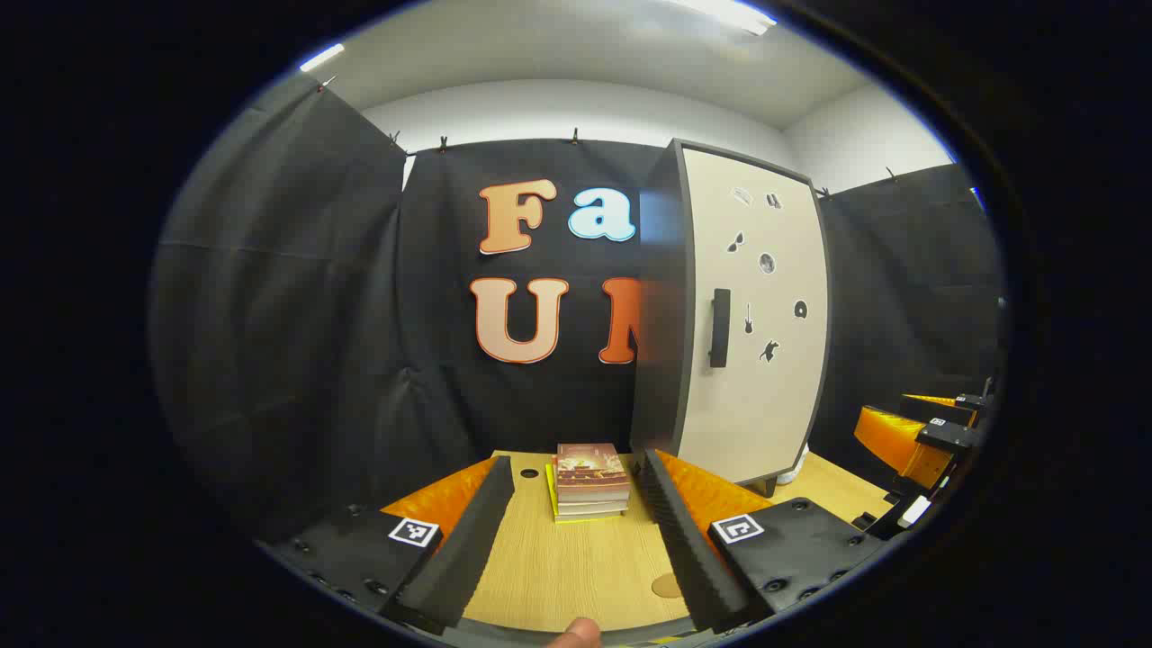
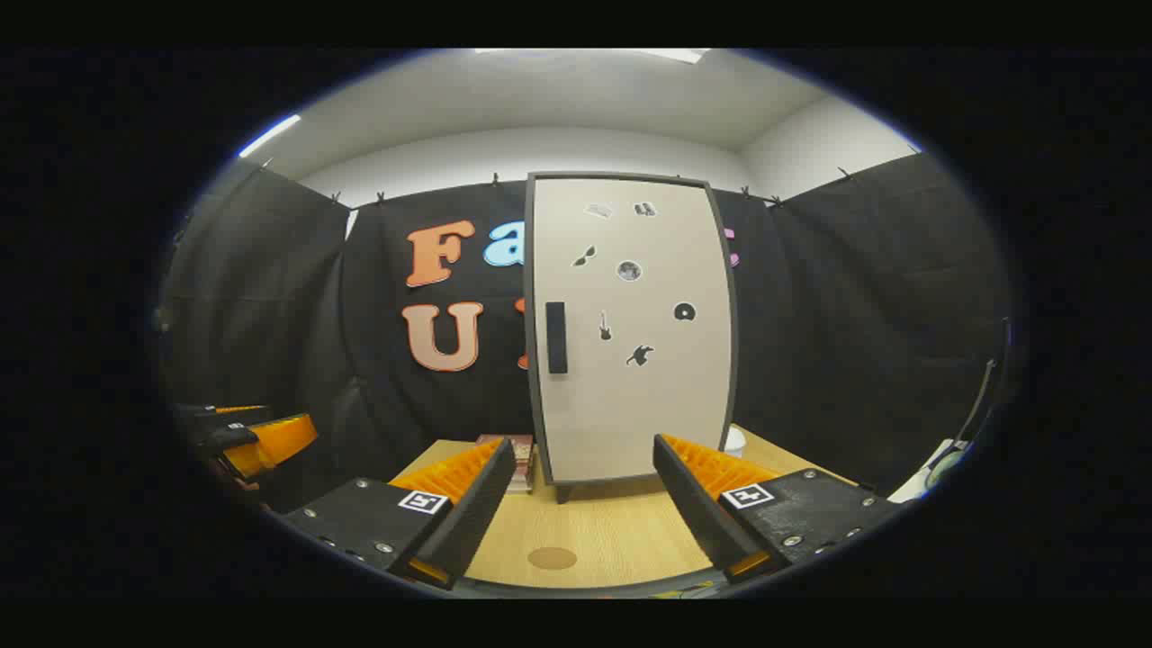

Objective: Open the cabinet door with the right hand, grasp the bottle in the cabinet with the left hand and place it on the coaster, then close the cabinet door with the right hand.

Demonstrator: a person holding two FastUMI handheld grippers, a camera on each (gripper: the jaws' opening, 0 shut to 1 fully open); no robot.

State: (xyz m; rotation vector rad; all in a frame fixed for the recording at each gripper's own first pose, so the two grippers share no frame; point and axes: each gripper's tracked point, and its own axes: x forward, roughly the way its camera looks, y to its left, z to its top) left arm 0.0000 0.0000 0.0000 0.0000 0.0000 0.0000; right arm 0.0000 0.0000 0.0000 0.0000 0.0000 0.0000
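A tall cabinet with a pale door and dark frame stands on the wooden table, its door shut, so the bottle inside is hidden. The dark vertical handle sits at the door's left edge. In the left gripper view the cabinet is to the right, its handle facing me. A round brown coaster lies flat on the table in front of the cabinet, and the same coaster shows near my left gripper's right finger. My left gripper is open above the table. My right gripper is open, facing the door from a distance.
A stack of books rests on the table left of the cabinet. A white object peeks out behind the cabinet's right side. The other gripper hangs at the right edge of the left gripper view. Black cloth walls surround the table.
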